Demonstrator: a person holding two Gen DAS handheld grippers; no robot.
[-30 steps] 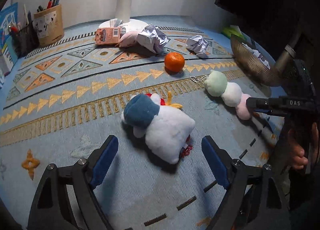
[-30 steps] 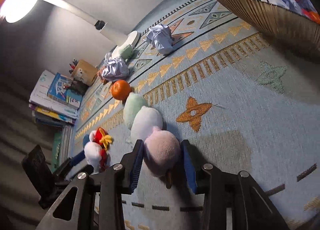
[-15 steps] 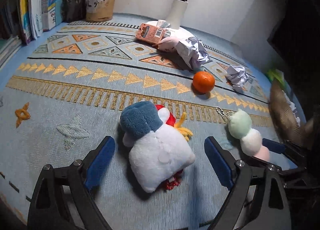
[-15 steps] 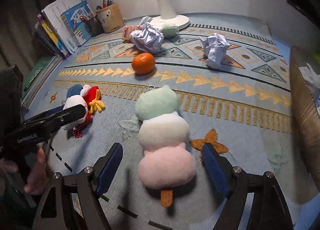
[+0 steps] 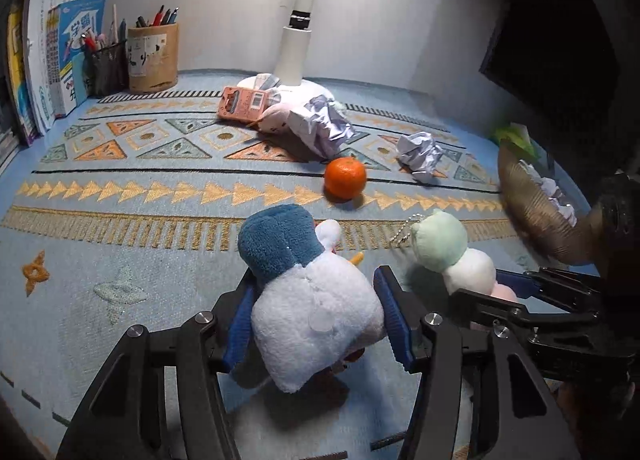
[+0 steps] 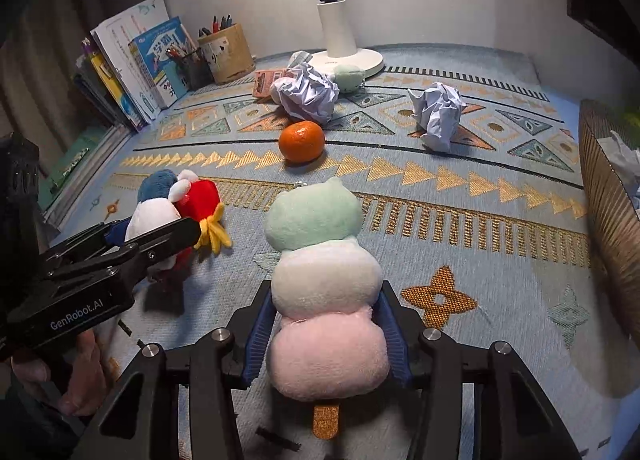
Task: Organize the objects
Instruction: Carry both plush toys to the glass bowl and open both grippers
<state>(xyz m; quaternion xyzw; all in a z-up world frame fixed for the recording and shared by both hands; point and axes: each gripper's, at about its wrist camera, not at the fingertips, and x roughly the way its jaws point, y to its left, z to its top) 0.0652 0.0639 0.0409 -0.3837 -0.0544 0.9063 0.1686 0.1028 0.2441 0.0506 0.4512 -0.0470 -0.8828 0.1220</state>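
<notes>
A white plush bird with a blue cap (image 5: 312,300) lies on the patterned blue rug (image 5: 140,260). My left gripper (image 5: 316,320) straddles the bird's white body; its jaws are closing, and both blue pads touch the bird's sides. A three-ball plush skewer, green, white and pink (image 6: 320,260), lies beside it to the right. My right gripper (image 6: 326,332) is around the pink end; its jaws are closing too, and the pads press the plush. The right wrist view shows the bird (image 6: 156,212) at the left, inside the left gripper (image 6: 154,228).
An orange (image 5: 345,178) sits just beyond the toys. Two crumpled papers (image 5: 418,150) (image 5: 320,124), a pink box (image 5: 244,104) and a lamp base (image 5: 296,40) lie farther back. A woven basket (image 5: 532,204) holding paper stands at the right. A pen cup (image 5: 153,56) and books (image 5: 52,60) line the back left.
The left jaws went from wide around the bird to against its sides. The right gripper let go of the pink end, rolled level, stood wide, then closed on it again.
</notes>
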